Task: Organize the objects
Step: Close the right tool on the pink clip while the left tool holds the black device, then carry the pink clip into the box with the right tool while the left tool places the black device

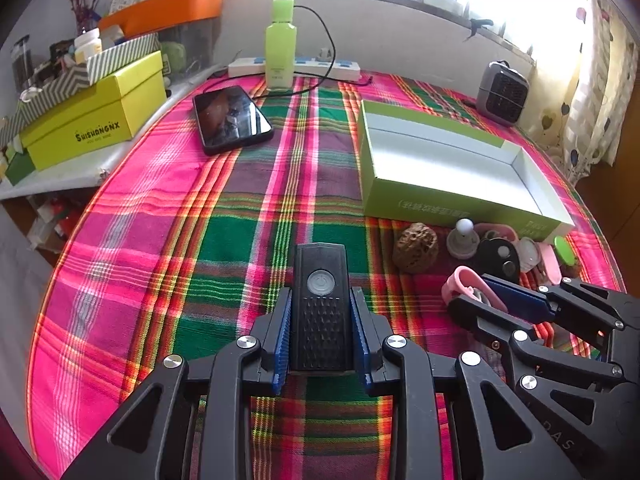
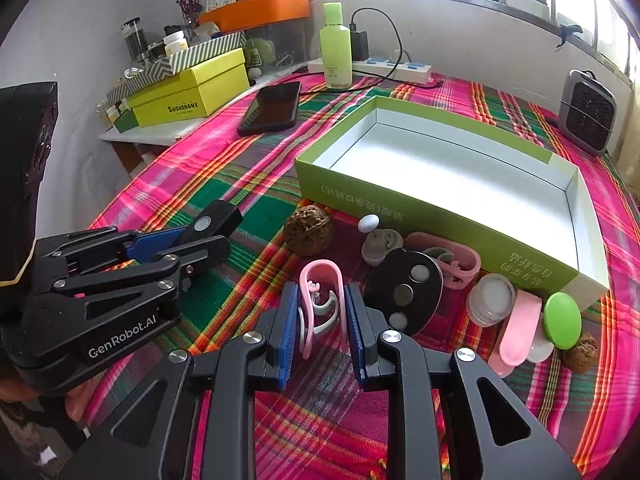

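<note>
Left gripper [image 1: 320,320]: its jaws are closed on the black remote [image 1: 320,304], the blue pads pressing on both long sides; the remote lies between them on or just over the plaid cloth [image 1: 160,240], I cannot tell which.
Right gripper [image 2: 322,320]: its jaws are closed on the pink clip [image 2: 320,300], which stands upright between the pads, near the middle of the table.
Green box [image 2: 440,216]: open and empty, far and to the right of both grippers; in my judgement it is the place where the things must go.
Risk, remote: the pads hold only its near half, so the far end may sink or slip when it is lifted.
Risk, clip: it is thin and springy; the squeeze may bend it, and it can twist or jump out of the pads.
Risk, box wall: a carried thing can hit the near wall if it travels too low, and push the light box away.
Risk, neighbours: the black disc [image 2: 404,292], the walnut [image 2: 308,230] and the small jar [image 2: 490,298] lie just beside the clip, along the near wall; the right gripper may knock them.
Risk, two grippers: they are near each other, so they may collide on the way to the box.
</note>
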Tool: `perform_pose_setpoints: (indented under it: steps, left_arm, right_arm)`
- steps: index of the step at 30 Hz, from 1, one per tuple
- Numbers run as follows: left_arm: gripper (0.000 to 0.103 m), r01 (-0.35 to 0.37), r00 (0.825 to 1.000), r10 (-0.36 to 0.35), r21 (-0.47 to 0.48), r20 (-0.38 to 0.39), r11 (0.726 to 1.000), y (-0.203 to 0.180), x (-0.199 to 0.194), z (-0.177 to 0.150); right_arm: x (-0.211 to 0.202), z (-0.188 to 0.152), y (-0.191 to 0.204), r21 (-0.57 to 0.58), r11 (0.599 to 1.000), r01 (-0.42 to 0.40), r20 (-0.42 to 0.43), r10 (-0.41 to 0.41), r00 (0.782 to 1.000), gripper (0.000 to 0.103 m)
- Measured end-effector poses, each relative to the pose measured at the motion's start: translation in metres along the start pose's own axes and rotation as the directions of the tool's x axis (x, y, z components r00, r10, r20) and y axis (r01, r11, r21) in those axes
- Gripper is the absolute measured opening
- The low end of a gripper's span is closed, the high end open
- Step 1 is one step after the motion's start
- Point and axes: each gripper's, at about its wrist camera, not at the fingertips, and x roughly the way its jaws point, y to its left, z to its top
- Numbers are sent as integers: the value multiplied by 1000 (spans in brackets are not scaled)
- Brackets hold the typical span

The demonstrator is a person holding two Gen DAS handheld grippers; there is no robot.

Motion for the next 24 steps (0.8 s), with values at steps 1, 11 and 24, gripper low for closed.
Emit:
perform_pose_setpoints:
  steps: [1,11,24]
  left_arm:
    - [25,2,1000,-2,2,3,1000,-1,-2,0]
    - [25,34,999,-35,28,28,999,-15,-19,12]
    - [25,102,993,-105,68,49,992,-42,-16,50]
  right_arm:
    - [-2,0,0,2,1000,1,3,-1,1000,24]
    - [-22,9,-11,40,999,9,36,-10,999,24]
    - [-35,31,-51,114,992,59,57,-66,996,24]
